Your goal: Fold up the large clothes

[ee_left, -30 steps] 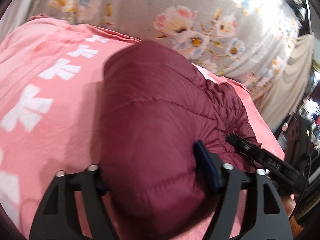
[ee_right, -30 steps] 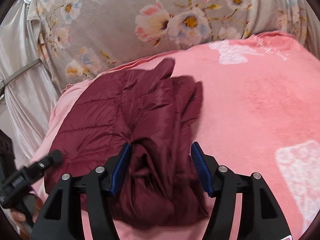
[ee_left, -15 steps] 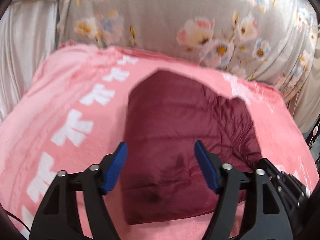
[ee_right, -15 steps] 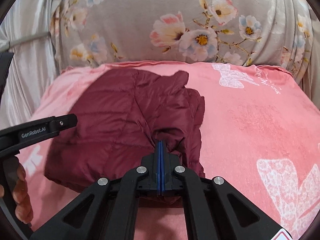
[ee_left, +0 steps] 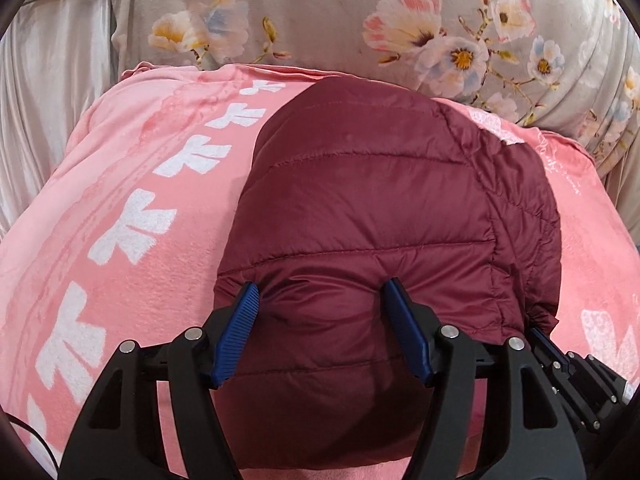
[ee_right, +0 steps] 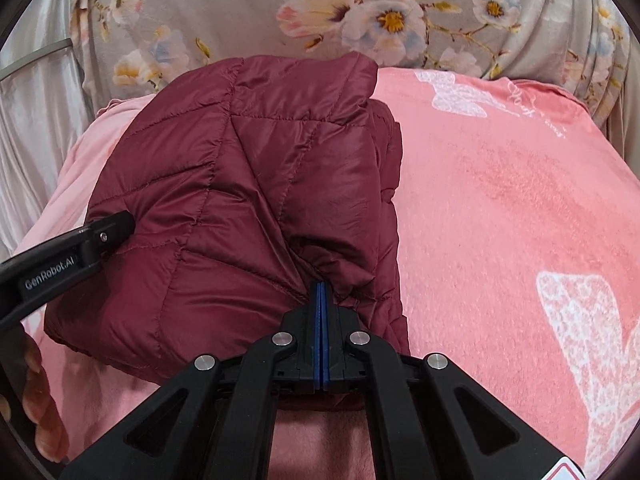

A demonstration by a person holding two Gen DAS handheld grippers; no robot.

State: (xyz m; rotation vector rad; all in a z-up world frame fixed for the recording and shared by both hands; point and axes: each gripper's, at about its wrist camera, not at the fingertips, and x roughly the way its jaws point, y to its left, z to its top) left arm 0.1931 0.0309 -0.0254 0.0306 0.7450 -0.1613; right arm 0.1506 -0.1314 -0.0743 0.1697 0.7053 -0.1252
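A maroon quilted puffer jacket (ee_left: pixel 360 208) lies bunched in a folded bundle on a pink blanket (ee_left: pixel 120 208). My left gripper (ee_left: pixel 320 292) is open, its blue pads on either side of the jacket's near puffed edge, pressing into it. In the right wrist view the jacket (ee_right: pixel 240 184) sits left of centre. My right gripper (ee_right: pixel 321 288) is shut on a pinch of the jacket's near right edge. The left gripper's black body (ee_right: pixel 60 256) shows at the jacket's left side.
The pink blanket (ee_right: pixel 500 208) with white butterfly prints covers the surface. A grey floral cloth (ee_left: pixel 400 20) hangs behind it, and a silvery curtain (ee_left: pixel 48 80) hangs at far left. The person's fingers (ee_right: pixel 36 392) show at the lower left.
My right gripper closed on the jacket's edge. Both grippers pulled back, then the left moved in again around the jacket's near edge. The jacket's near right part now looks lifted.
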